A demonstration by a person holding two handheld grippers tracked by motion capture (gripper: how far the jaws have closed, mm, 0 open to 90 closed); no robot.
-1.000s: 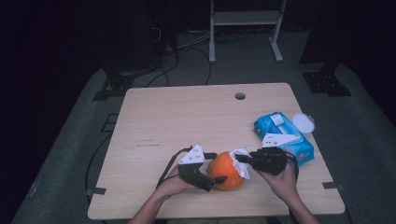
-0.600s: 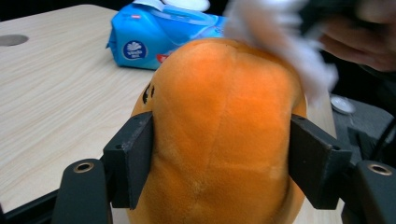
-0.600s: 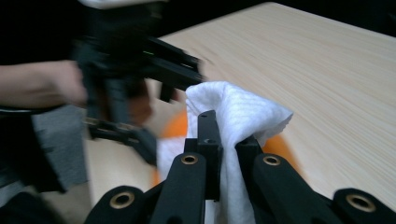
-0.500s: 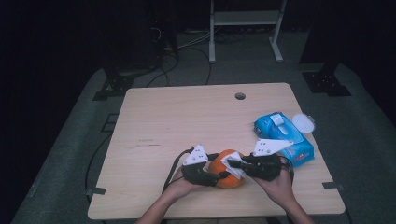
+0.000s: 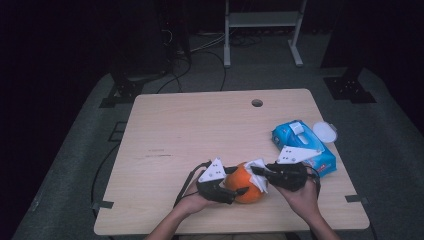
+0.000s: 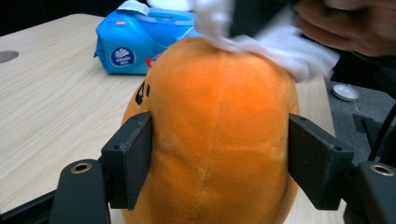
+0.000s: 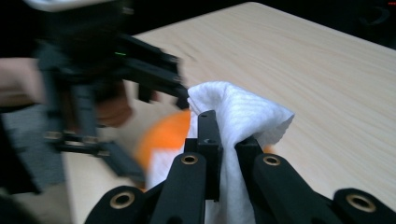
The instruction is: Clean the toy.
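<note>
An orange plush toy (image 5: 243, 184) sits near the table's front edge, and my left gripper (image 5: 239, 181) is shut on it, one jaw on each side (image 6: 219, 154). A white wipe (image 5: 260, 172) lies against the toy's top right; it is a blurred white patch (image 6: 275, 44) in the left gripper view. My right gripper (image 5: 258, 172) is shut on that wipe, which bulges up between its jaws (image 7: 238, 121). The toy is an orange blur (image 7: 166, 135) behind the wipe in the right gripper view.
A blue pack of wipes (image 5: 302, 145) lies at the right of the wooden table (image 5: 200, 130), with a white round lid (image 5: 325, 131) beside it near the edge. A cable hole (image 5: 257, 103) sits at the back. Dark floor and a metal stand (image 5: 262, 30) lie beyond.
The right gripper has carried the wipe leftward onto the toy's top. The left gripper keeps its hold on the toy with little movement.
</note>
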